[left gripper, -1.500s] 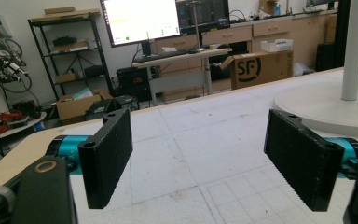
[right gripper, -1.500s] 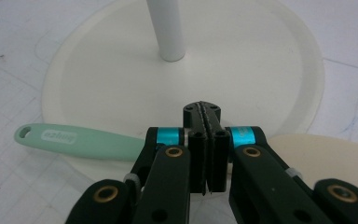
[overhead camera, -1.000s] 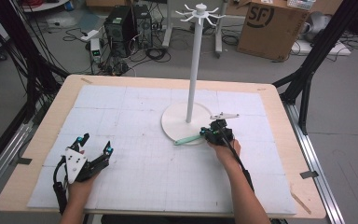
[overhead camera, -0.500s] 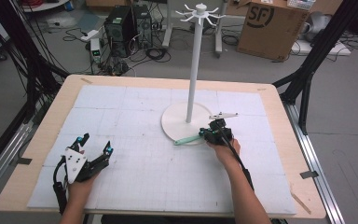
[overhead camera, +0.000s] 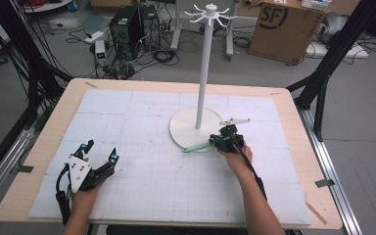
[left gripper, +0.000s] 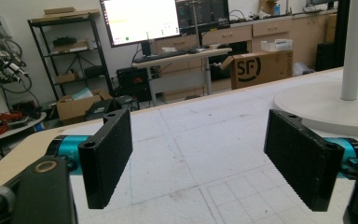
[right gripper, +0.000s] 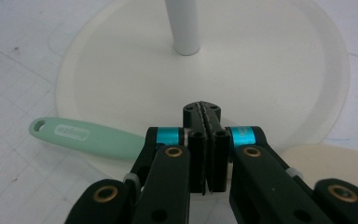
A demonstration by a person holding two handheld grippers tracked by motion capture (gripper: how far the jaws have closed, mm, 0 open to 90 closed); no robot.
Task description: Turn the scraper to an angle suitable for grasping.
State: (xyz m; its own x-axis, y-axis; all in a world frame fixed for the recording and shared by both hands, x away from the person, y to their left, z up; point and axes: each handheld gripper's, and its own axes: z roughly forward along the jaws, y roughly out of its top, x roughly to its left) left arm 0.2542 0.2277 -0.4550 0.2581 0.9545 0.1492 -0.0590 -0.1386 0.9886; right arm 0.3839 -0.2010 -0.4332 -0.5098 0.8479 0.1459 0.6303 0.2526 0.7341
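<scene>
A white stand has a round base (overhead camera: 186,128) (right gripper: 270,60), a tall pole (overhead camera: 203,68) (right gripper: 182,25) and hooks at the top. A utensil with a mint-green handle (overhead camera: 196,147) (right gripper: 86,136) lies across the base's near rim. Its cream end (right gripper: 340,161) shows on the other side of my right gripper. My right gripper (overhead camera: 216,142) (right gripper: 204,112) is right over the utensil's middle, jaws shut flat together. The utensil runs crosswise under them; whether they touch it is hidden. My left gripper (overhead camera: 99,151) (left gripper: 200,163) rests at the mat's near left, jaws wide open with nothing between them.
A white gridded mat (overhead camera: 142,112) covers the wooden table (overhead camera: 44,147). A grey three-cornered plate (overhead camera: 235,121) sits on top of the right gripper. Behind the table are computer towers (overhead camera: 129,24), cables and a cardboard box (overhead camera: 284,27).
</scene>
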